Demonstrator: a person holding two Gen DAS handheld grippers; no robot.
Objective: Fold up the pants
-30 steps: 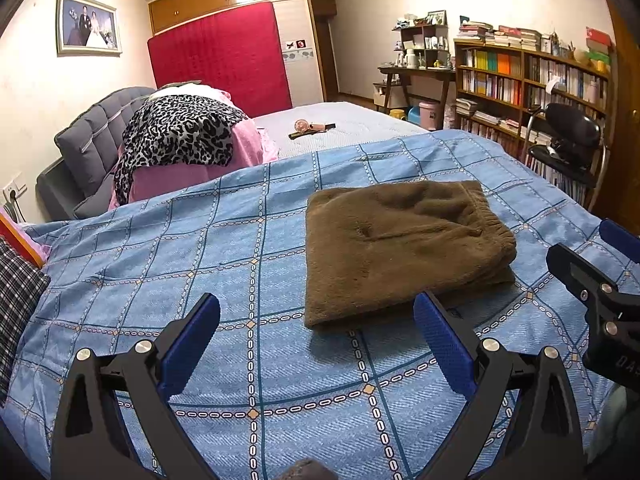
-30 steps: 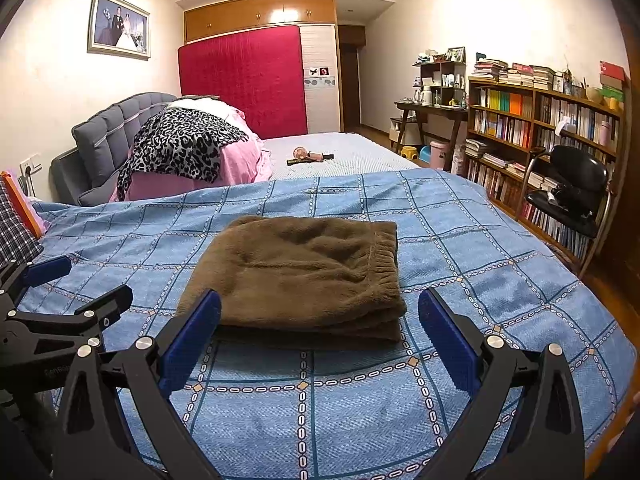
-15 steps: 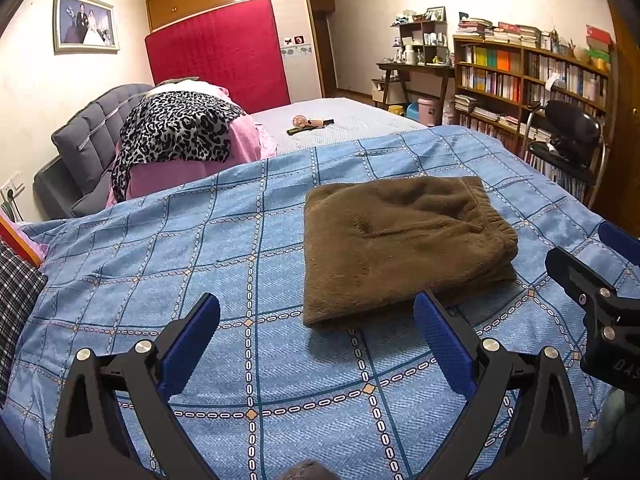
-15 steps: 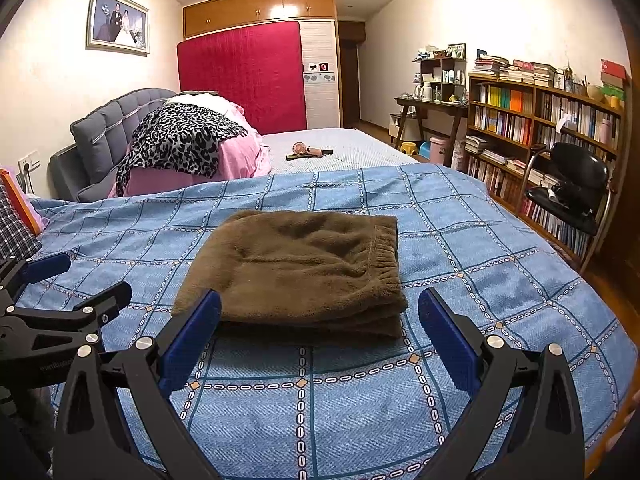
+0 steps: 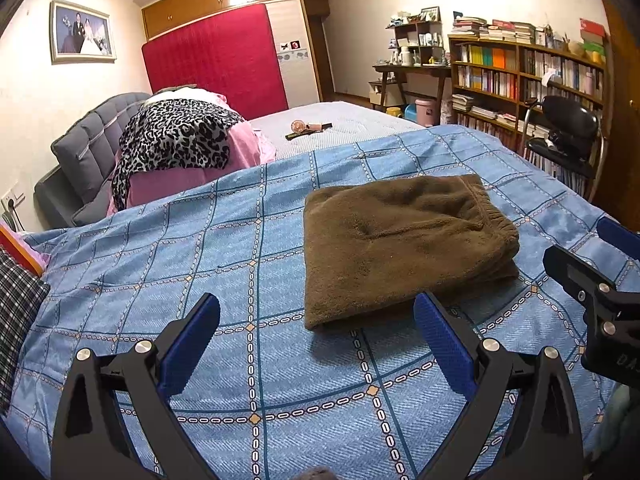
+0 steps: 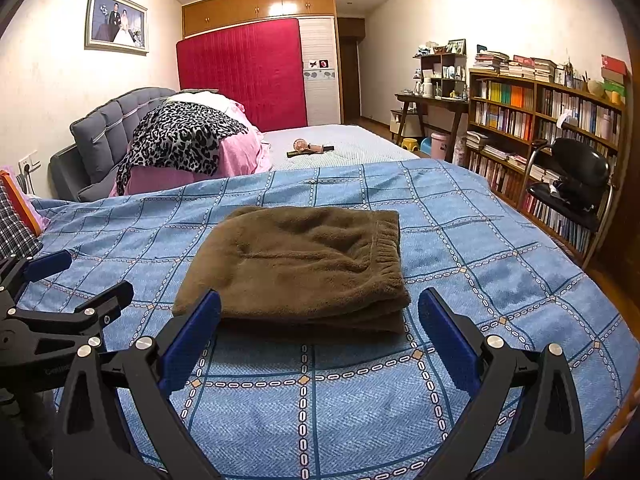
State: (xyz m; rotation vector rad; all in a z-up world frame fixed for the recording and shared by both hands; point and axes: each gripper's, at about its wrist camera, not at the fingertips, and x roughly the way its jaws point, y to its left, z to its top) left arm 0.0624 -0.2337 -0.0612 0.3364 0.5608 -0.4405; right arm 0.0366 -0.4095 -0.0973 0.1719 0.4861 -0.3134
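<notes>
The fluffy brown fleece pants (image 6: 298, 266) lie folded flat on the blue checked bedspread (image 6: 460, 248), just ahead of both tongs. The right tongs (image 6: 320, 328) face them centrally and nearer; the left tongs (image 5: 318, 338) point toward their left edge. Both stand spread, holding nothing.

Legible text: the partial letters "DA" on the right gripper (image 5: 612, 280) body, seen right of the left gripper's jaws. Faint lettering on the left gripper (image 6: 52, 280) body, unreadable. Book spines on the bookshelf (image 6: 540, 120): too small to read.
</notes>
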